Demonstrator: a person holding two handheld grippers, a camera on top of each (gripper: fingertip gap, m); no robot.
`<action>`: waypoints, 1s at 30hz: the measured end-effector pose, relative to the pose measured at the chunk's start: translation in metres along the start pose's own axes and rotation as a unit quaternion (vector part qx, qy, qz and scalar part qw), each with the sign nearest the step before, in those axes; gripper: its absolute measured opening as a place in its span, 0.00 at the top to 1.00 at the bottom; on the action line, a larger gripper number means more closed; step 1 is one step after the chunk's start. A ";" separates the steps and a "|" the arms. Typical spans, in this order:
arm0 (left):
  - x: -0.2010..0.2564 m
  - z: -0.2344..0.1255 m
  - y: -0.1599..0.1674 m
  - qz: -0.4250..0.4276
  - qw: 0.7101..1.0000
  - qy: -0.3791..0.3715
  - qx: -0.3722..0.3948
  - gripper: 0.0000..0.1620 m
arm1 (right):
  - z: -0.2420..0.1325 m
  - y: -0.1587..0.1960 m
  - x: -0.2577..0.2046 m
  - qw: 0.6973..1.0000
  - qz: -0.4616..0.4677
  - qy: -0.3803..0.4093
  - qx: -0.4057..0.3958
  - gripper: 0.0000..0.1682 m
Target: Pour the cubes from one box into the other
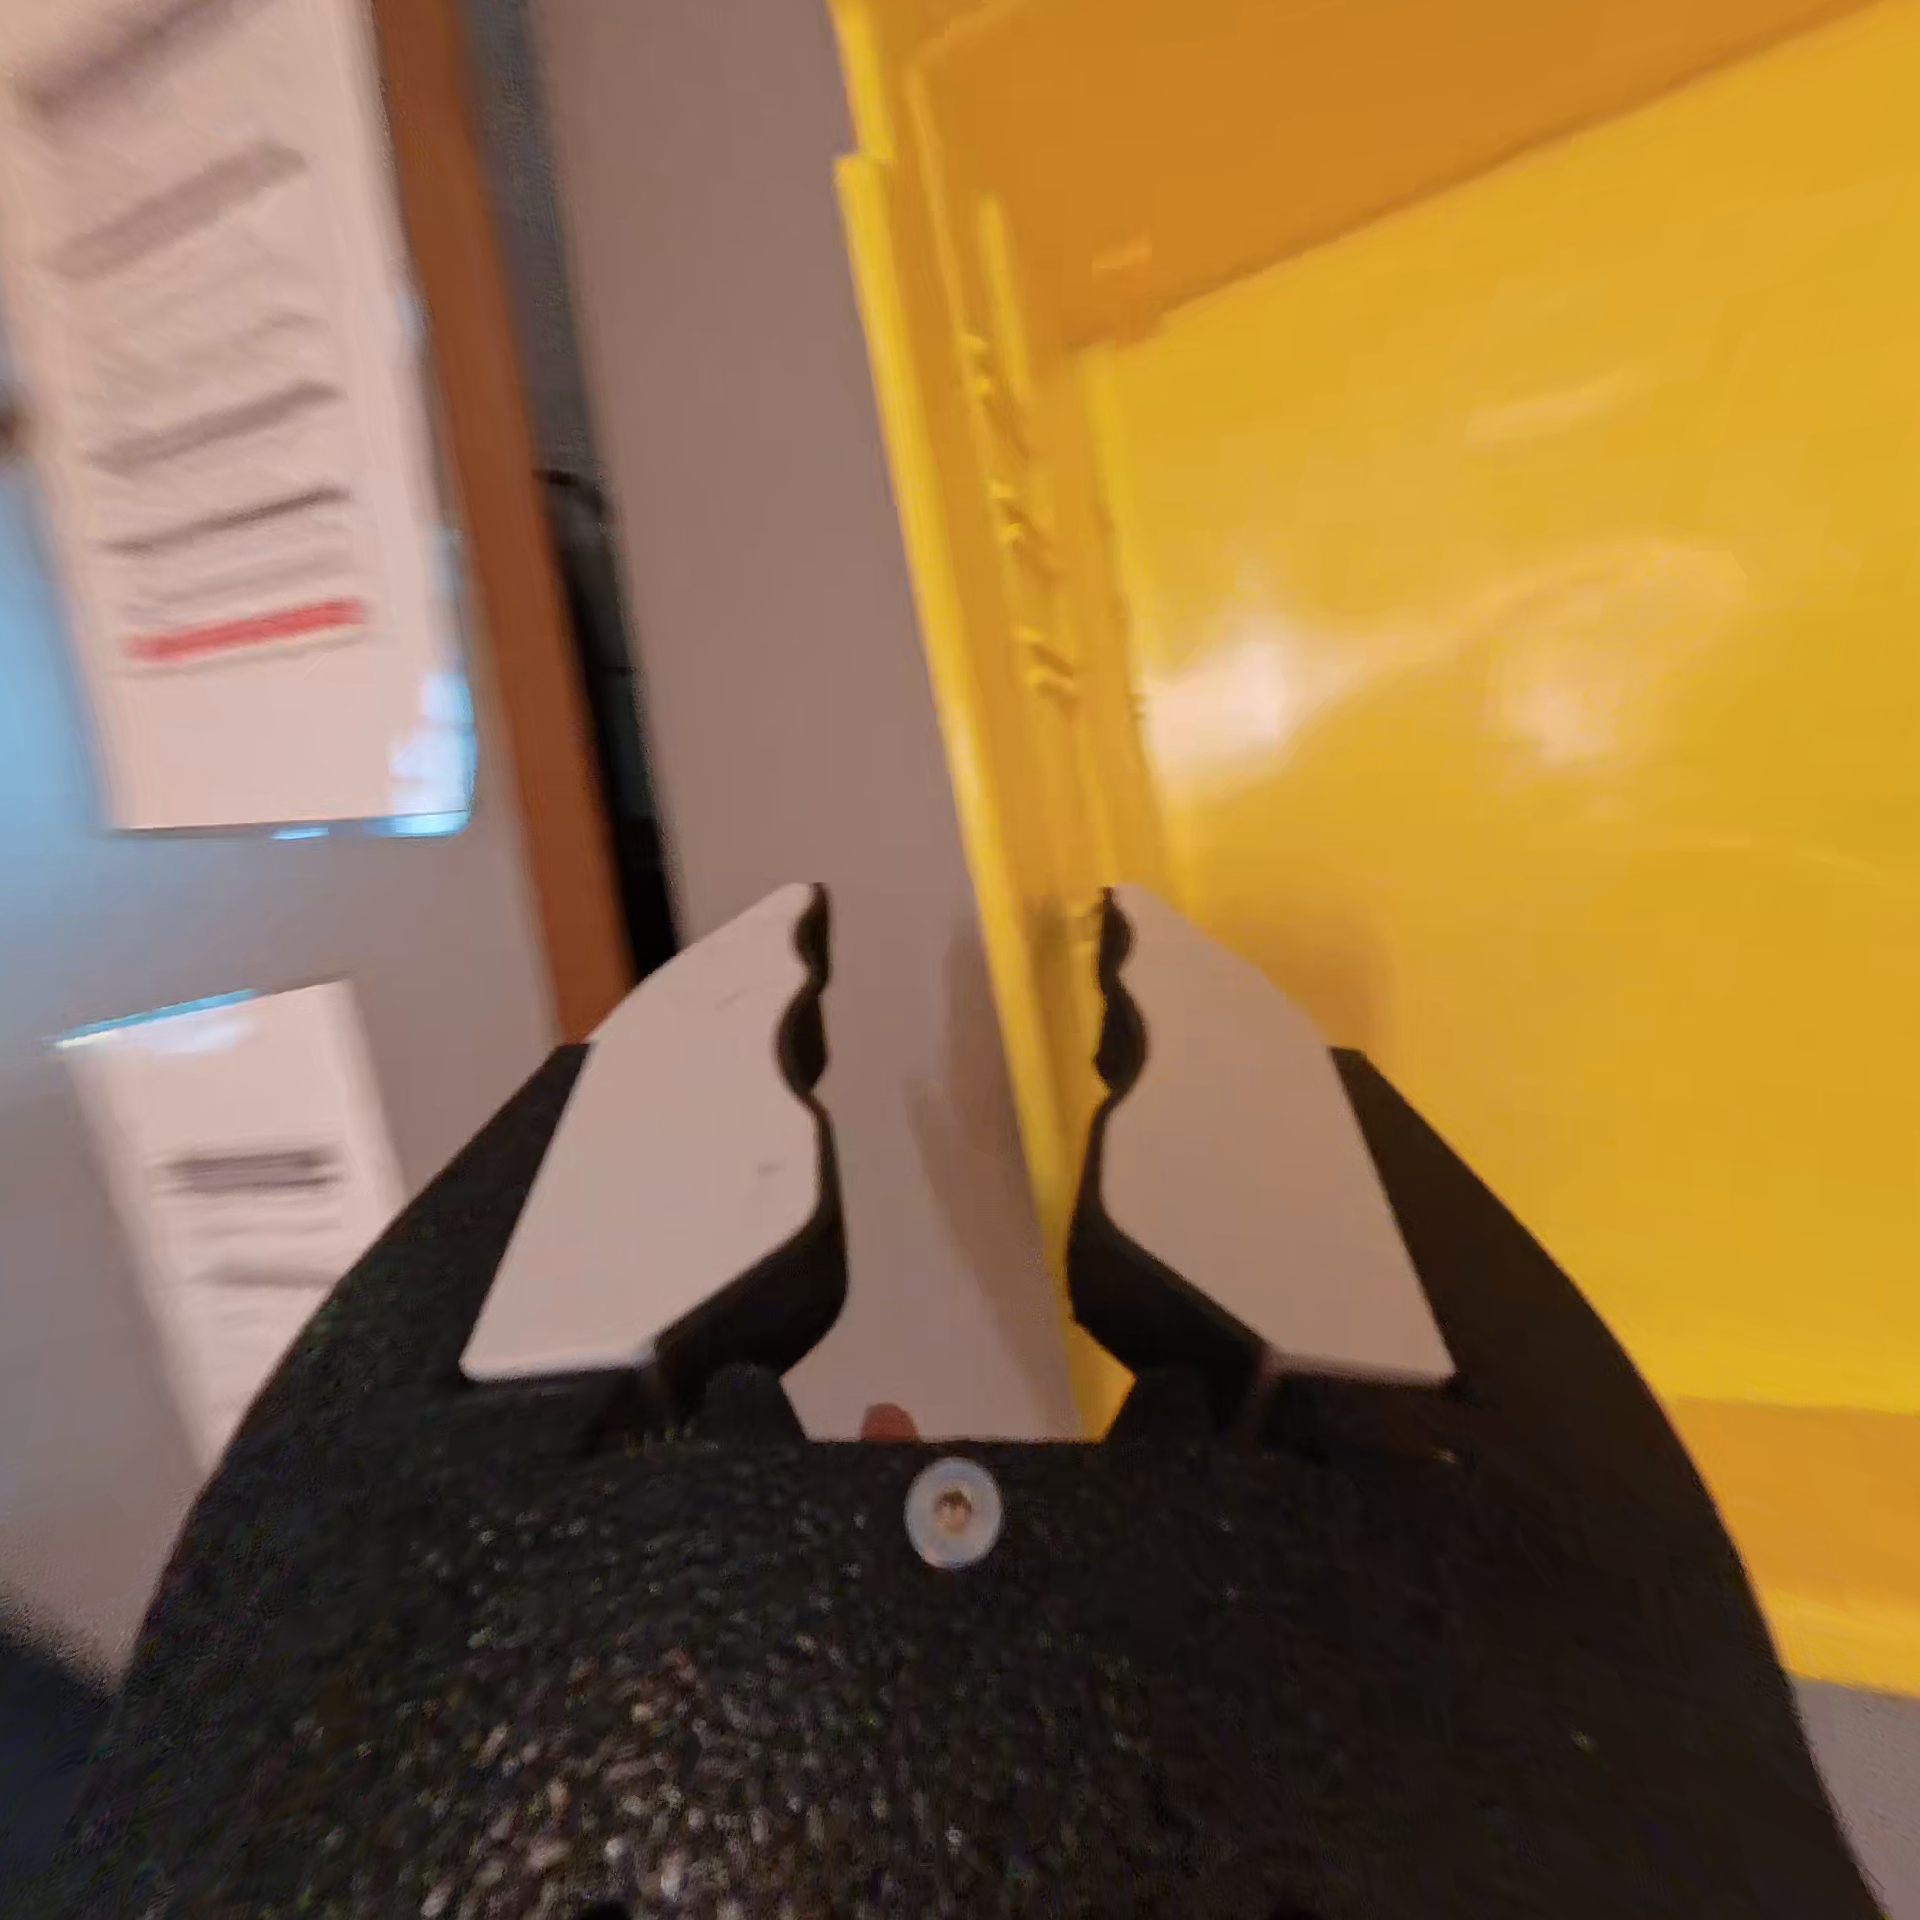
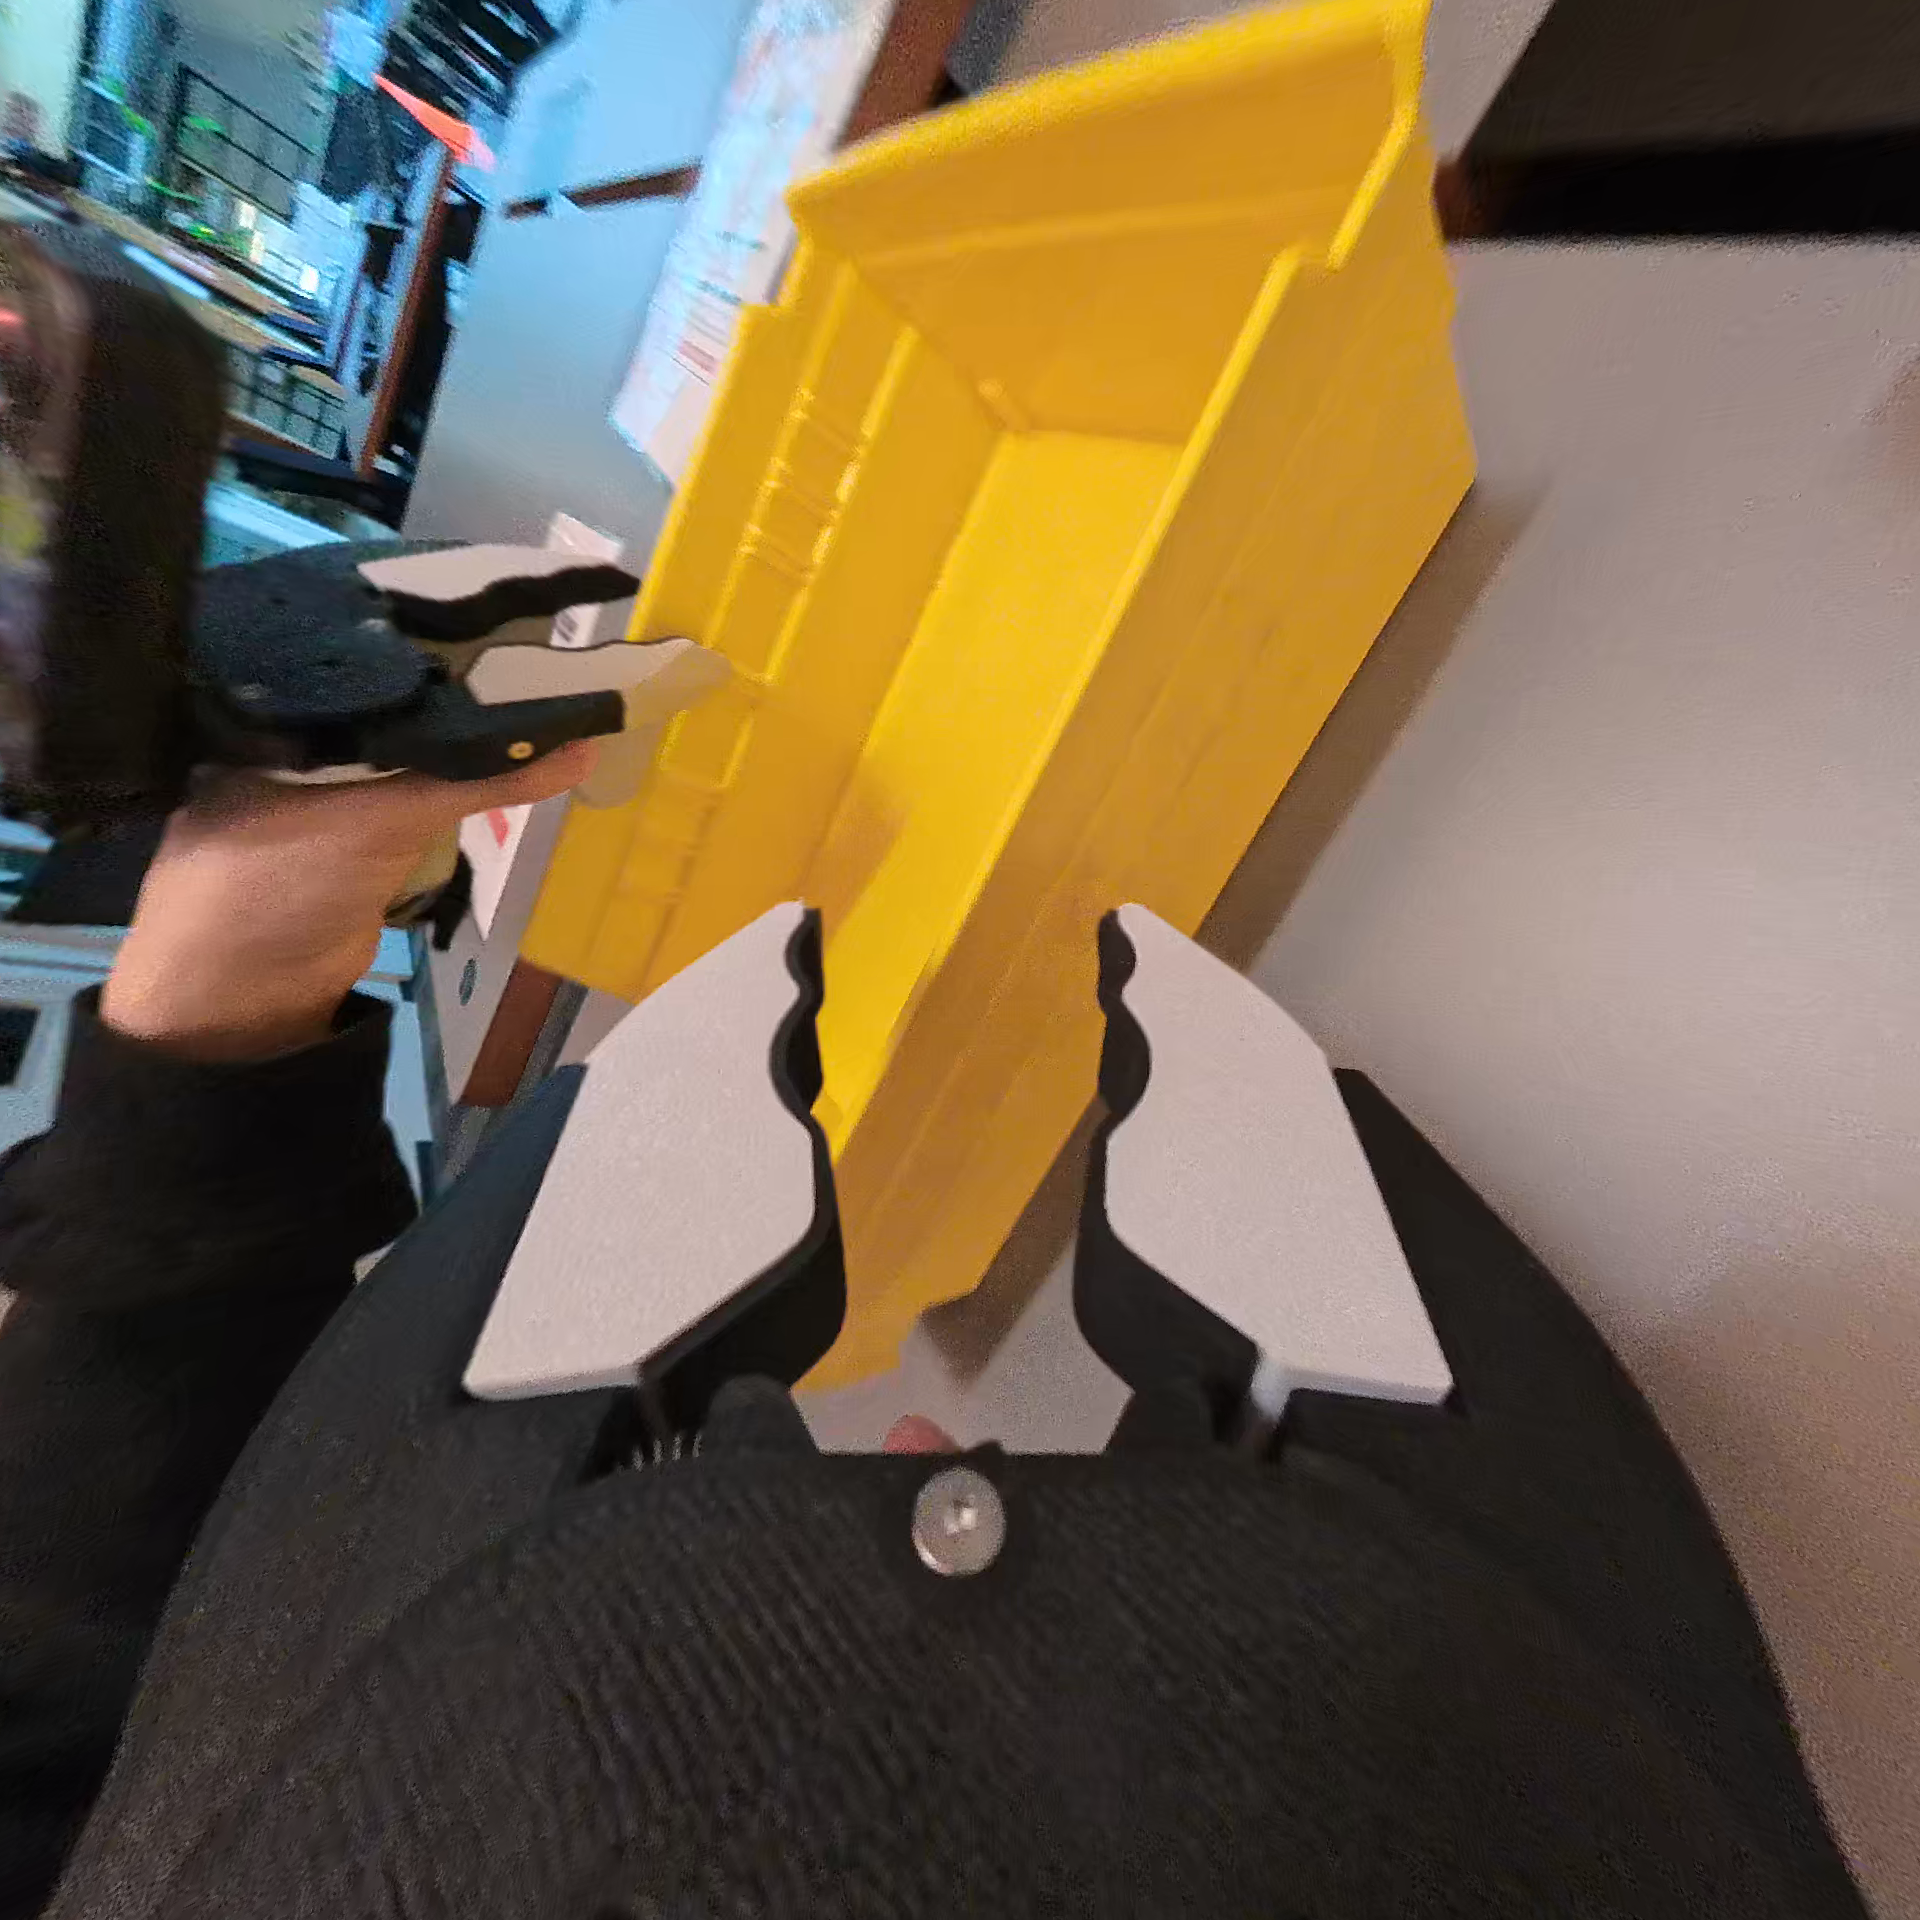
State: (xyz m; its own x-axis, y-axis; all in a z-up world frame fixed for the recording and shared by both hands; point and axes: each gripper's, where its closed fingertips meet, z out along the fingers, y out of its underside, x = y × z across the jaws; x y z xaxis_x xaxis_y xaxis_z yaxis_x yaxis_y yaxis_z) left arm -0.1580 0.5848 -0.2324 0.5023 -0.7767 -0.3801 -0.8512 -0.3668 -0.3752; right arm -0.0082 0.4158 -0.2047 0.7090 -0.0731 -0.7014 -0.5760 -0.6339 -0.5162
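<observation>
An empty yellow plastic box (image 2: pixel 1039 623) lies on a grey surface; no cubes and no second box are in view. My right gripper (image 2: pixel 961 925) is open, and its fingers straddle the box's near right wall and corner without closing on it. My left gripper (image 2: pixel 675 623), held by a hand, is open at the box's left wall. In the left wrist view the left gripper (image 1: pixel 961 904) is open, and the yellow box (image 1: pixel 1507 727) fills the right side. The box's rim runs between the fingers, close to the right one. I cannot tell whether the box is lifted.
The grey surface (image 2: pixel 1610 727) stretches to the right of the box. A wooden strip (image 1: pixel 499 520) and blurred paper sheets (image 1: pixel 239 416) lie to the left. A person's hand and dark sleeve (image 2: pixel 291 862) hold the left gripper. Shelving (image 2: pixel 208 208) stands far off.
</observation>
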 end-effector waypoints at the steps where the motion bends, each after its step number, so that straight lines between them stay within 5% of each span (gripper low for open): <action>1: -0.009 -0.010 -0.002 0.004 0.998 -0.055 0.001 0.63 | -0.020 -0.002 -0.005 1.000 -0.022 -0.010 0.014 0.66; 3: -0.019 -0.047 -0.016 -0.041 0.988 -0.149 0.022 0.62 | -0.067 0.000 -0.017 0.996 -0.075 -0.021 0.038 0.60; 5: 0.006 -0.092 -0.041 -0.089 0.980 -0.164 0.072 0.56 | -0.122 0.008 -0.030 0.987 -0.136 -0.019 0.079 0.58; 9: 0.165 -0.172 -0.118 -0.098 0.961 0.062 0.251 0.47 | -0.245 0.040 -0.053 0.952 -0.245 0.009 0.185 0.55; 13: 0.332 -0.257 -0.148 -0.066 0.875 0.258 0.404 0.48 | -0.361 0.090 -0.026 0.907 -0.283 0.116 0.291 0.48; 17: 0.444 -0.320 -0.141 -0.088 0.778 0.362 0.506 0.49 | -0.454 0.136 0.004 0.864 -0.277 0.175 0.383 0.45; 19: 0.489 -0.337 -0.131 -0.069 0.752 0.383 0.532 0.49 | -0.491 0.157 0.019 0.850 -0.259 0.192 0.416 0.45; 22: 0.550 -0.349 -0.109 -0.018 0.747 0.426 0.510 0.48 | -0.527 0.189 0.037 0.847 -0.249 0.193 0.428 0.45; 27: 0.580 -0.345 -0.074 0.056 0.753 0.418 0.505 0.47 | -0.523 0.274 0.045 0.907 -0.296 0.092 0.286 0.54; 30: 0.584 -0.325 -0.054 0.117 0.761 0.401 0.497 0.47 | -0.553 0.324 0.082 0.874 -0.383 0.196 0.225 0.55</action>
State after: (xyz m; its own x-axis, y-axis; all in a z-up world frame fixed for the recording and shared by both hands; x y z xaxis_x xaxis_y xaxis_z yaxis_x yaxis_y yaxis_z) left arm 0.1323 -0.0158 -0.1591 -0.2383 -0.9701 -0.0463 -0.1668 0.0878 -0.9821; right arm 0.0884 -0.2210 -0.1582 0.9910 -0.0745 0.1112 0.0891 -0.2529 -0.9634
